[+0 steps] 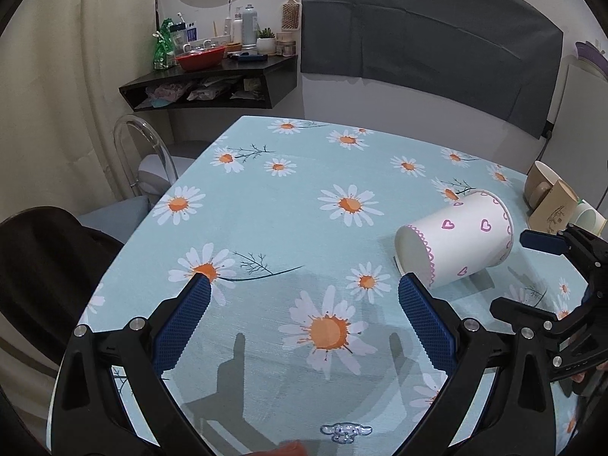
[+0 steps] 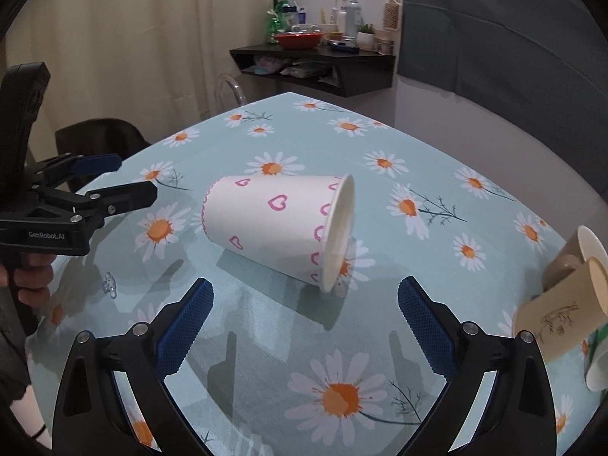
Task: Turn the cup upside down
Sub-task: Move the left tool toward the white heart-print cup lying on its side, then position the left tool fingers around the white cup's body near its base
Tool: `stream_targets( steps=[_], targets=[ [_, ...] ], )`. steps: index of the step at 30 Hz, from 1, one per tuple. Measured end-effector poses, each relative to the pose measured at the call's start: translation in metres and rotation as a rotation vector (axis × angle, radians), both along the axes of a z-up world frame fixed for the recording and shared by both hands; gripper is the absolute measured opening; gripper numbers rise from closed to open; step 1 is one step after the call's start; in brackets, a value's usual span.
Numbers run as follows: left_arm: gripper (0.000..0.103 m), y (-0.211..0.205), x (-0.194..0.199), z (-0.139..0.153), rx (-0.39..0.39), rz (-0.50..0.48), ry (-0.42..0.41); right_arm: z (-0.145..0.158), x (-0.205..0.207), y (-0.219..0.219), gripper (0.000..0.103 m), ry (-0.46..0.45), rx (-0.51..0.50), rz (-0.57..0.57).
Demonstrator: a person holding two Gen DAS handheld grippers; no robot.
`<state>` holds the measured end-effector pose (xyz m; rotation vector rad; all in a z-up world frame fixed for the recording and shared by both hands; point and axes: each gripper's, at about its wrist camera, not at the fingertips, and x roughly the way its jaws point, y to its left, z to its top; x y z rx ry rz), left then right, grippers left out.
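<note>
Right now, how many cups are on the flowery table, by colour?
White cup with pink hearts, lying on its side: 1
Brown paper cup, on its side: 1
Brown cup with white inside: 1
Pale green cup, partly hidden: 1
Total: 4

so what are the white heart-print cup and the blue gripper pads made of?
White cup with pink hearts: likely paper, matte, with a thin rolled rim and a recessed base. Blue gripper pads: probably rubber or soft plastic; a fine grid texture shows.
</note>
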<state>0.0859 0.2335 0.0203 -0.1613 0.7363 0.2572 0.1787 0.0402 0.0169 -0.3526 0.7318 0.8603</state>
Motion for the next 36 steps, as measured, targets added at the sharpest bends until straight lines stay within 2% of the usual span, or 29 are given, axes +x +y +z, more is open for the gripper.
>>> stream_targets(
  steps=[2,4,5,7,10,13,20,25,36],
  targets=[
    [0.097,0.0,0.002,-0.002,-0.03,-0.023,0.005,0.0,0.003,0.002,0.089,0.02,0.035,0.039],
    [0.097,-0.004,0.004,-0.005,-0.03,-0.033,0.012,-0.003,0.007,0.006,0.052,0.067,0.051,0.079],
    [0.097,-0.006,0.004,-0.005,-0.023,-0.036,0.012,-0.006,0.01,0.009,0.049,0.095,0.045,0.094],
    [0.097,-0.011,0.004,-0.006,-0.013,-0.051,0.015,-0.011,0.011,0.012,0.026,0.116,0.042,0.105],
    [0.097,-0.02,0.001,-0.005,0.01,-0.075,0.014,-0.015,0.009,0.011,0.013,0.14,0.058,0.123],
    [0.097,-0.03,-0.003,-0.003,0.028,-0.098,0.012,-0.011,0.004,0.005,0.009,0.139,0.064,0.125],
    [0.097,-0.056,-0.014,-0.003,0.025,-0.142,0.011,-0.01,-0.014,-0.025,0.009,0.163,0.069,0.12],
    [0.097,-0.077,-0.023,-0.005,0.027,-0.164,0.016,-0.011,-0.031,-0.056,0.009,0.174,0.077,0.092],
    [0.097,-0.147,-0.057,0.002,0.047,-0.253,0.009,-0.008,-0.085,-0.131,0.006,0.134,0.099,0.04]
  ],
)
